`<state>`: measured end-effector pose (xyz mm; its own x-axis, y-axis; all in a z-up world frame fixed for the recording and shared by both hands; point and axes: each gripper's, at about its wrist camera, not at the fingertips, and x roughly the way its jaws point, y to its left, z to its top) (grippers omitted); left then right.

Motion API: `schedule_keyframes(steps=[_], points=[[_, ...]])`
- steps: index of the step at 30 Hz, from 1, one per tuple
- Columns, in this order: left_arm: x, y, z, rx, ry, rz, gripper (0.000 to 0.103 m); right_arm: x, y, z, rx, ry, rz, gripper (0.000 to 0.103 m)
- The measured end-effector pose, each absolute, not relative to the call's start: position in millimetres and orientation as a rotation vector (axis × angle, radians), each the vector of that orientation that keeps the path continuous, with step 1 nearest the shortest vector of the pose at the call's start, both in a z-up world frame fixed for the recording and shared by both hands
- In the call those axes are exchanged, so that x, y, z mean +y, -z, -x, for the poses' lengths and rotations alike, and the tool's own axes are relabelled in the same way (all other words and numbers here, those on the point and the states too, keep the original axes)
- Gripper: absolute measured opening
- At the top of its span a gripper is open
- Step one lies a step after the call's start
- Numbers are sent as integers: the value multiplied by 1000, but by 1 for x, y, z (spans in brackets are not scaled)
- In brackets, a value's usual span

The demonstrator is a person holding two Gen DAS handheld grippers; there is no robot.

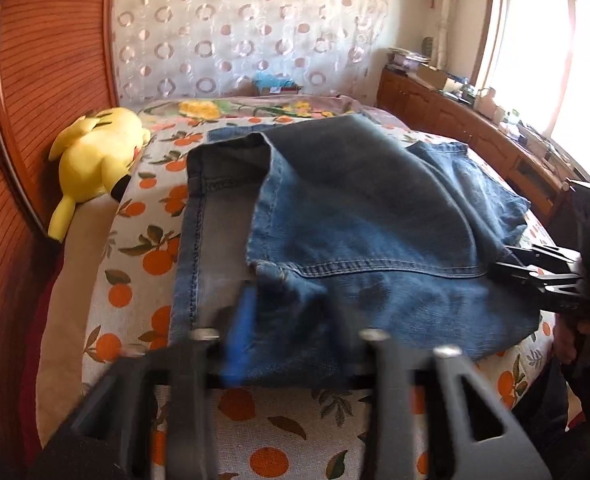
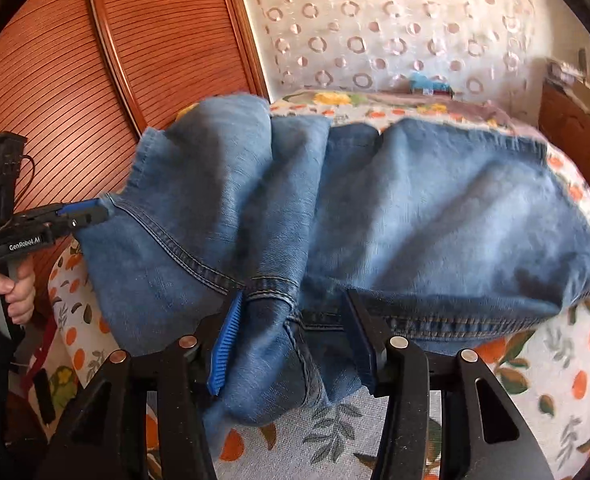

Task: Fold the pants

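From the left wrist view, a yellow plush toy (image 1: 95, 156) lies at nine o'clock of the pants (image 1: 355, 208), well clear of the work. The pants lie partly doubled over on the bed (image 1: 135, 264), with one denim layer lapped across another.

The left tongs (image 1: 307, 328) sit at the six o'clock edge of the cloth. In the right wrist view they are pinched together on a hem corner at nine o'clock, a hand (image 2: 3, 292) gripping their handle, probably to keep that corner taut and aligned.

The right tongs (image 2: 291, 332) are also at six o'clock, on the seamed edge. Their pads stand apart with a bunch of denim loose between them and no firm pinch visible, which suggests this side of the fold is being laid down. Both point downward, keeping the fold edge low on the bed.
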<state>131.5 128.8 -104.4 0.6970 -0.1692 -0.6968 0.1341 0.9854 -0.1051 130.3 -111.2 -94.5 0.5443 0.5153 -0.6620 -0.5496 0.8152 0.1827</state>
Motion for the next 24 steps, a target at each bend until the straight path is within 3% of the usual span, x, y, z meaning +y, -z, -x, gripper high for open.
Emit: schedule_keyframes(steps=[2,5,11,16,20,24], points=[[127,103,-130,781,175,43,16,-112,92,-130,758,-639,38,52],[129,96,-122,740,180,64,12,-119,93,-129,755,-643,27,52],[140,65,-81,612,157,128,12,-137,87,-131,721,-643,17,55],[148,92,-82,742,98,102,12,-144,86,-132,692,-643,9,56],[152,106,-81,793,61,93,17,-146,90,-131,690,-645,18,57],[160,96,-81,759,50,104,36,-144,90,-130,687,-639,29,57]])
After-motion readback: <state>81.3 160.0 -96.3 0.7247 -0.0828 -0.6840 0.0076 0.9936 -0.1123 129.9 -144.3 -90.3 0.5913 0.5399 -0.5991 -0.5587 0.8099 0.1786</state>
